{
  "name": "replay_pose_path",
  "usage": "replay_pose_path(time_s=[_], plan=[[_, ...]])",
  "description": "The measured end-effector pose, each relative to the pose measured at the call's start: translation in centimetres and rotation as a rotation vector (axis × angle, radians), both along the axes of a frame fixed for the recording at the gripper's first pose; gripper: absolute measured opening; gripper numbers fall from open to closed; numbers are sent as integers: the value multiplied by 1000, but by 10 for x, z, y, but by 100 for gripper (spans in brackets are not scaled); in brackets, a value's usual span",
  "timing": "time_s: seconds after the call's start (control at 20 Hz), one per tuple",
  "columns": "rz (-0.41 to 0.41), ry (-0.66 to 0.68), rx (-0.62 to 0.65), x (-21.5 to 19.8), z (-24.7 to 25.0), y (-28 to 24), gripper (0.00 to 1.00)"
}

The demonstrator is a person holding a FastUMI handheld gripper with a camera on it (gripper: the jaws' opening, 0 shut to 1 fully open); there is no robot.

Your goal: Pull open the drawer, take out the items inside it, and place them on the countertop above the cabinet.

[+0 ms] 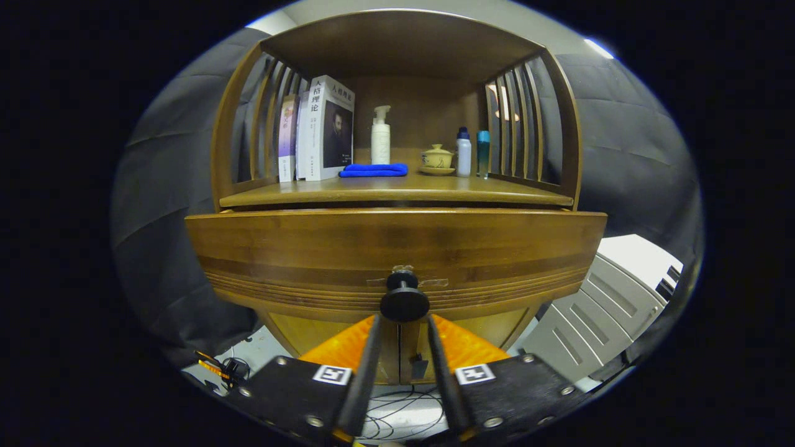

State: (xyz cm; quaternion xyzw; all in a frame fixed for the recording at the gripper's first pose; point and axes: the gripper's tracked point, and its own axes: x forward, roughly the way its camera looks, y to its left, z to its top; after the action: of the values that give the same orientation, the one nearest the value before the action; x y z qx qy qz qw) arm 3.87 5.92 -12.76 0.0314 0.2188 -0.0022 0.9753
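Right now the gripper (pixel 402 323) sits at the knob (pixel 404 302) on the drawer (pixel 397 248) front, its fingers flanking the knob from below; whether both actually press on it I cannot tell. The drawer looks pulled out a little, its front standing proud of the desk (pixel 397 189) above the knob. If the hold is shallow, the fingers could slide off the round knob mid-pull. A skewed pull might bind the drawer. A jerk could shake the cloth (pixel 373 169), bottles (pixel 464 153) and teacup (pixel 436 158) up beyond the knob.
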Motion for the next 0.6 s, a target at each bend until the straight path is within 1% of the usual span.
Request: replay_pose_path(time_s=[0.15,0.25,0.3,0.4,0.55,0.6], plan=[[11,-14,31,13,4,4,77],[23,-20,35,21,7,7,77],[28,-26,36,24,10,9,77],[16,-28,10,25,10,1,64],[4,-26,57,24,10,1,45],[4,-19,61,22,10,1,44]])
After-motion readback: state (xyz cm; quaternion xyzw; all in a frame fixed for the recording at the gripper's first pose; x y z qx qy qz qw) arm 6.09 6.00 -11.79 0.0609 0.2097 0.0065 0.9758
